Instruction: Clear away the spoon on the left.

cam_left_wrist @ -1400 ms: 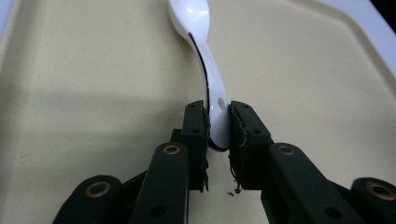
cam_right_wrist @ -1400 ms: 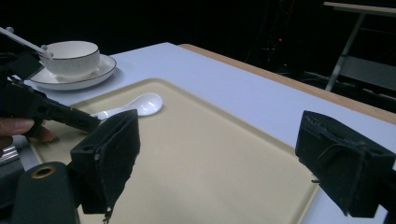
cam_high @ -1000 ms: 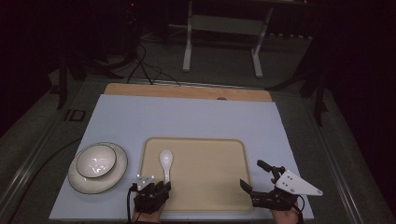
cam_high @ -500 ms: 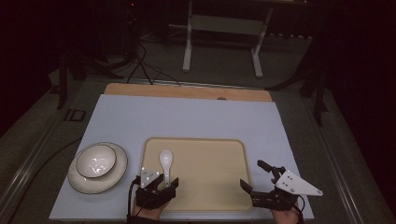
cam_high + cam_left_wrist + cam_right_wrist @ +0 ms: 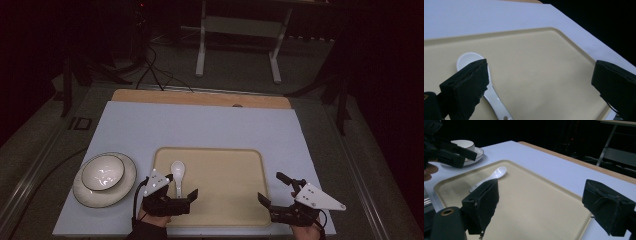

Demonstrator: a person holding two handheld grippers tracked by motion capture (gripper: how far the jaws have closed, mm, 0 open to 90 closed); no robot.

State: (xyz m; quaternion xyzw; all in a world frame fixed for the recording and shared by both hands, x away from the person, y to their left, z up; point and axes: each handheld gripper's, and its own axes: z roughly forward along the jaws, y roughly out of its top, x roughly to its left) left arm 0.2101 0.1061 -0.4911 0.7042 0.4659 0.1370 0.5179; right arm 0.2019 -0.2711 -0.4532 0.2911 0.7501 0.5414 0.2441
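Note:
A white ceramic spoon (image 5: 177, 170) lies on the left part of a beige tray (image 5: 225, 175), bowl end away from me and handle toward me. My left gripper (image 5: 182, 184) is open and low over the tray, its jaws on either side of the spoon's handle. In the left gripper view the spoon (image 5: 469, 58) runs just inside the left jaw, and the wide gap of that gripper (image 5: 540, 72) holds nothing else. My right gripper (image 5: 270, 187) stands open over the tray's front right corner. Between its jaws (image 5: 541, 190) is bare tray (image 5: 536, 202), with the spoon (image 5: 499, 172) farther off.
A white bowl (image 5: 102, 171) sits on a white plate (image 5: 85, 195) left of the tray, close to my left hand. The tray rests on a pale blue mat (image 5: 200, 125) over a wooden table (image 5: 200, 97). Beyond the table are dark floor, cables and a metal stand (image 5: 237, 45).
My left gripper has moved forward and slightly right, so its jaws now sit around the spoon's handle. The right gripper, spoon and bowl have not moved.

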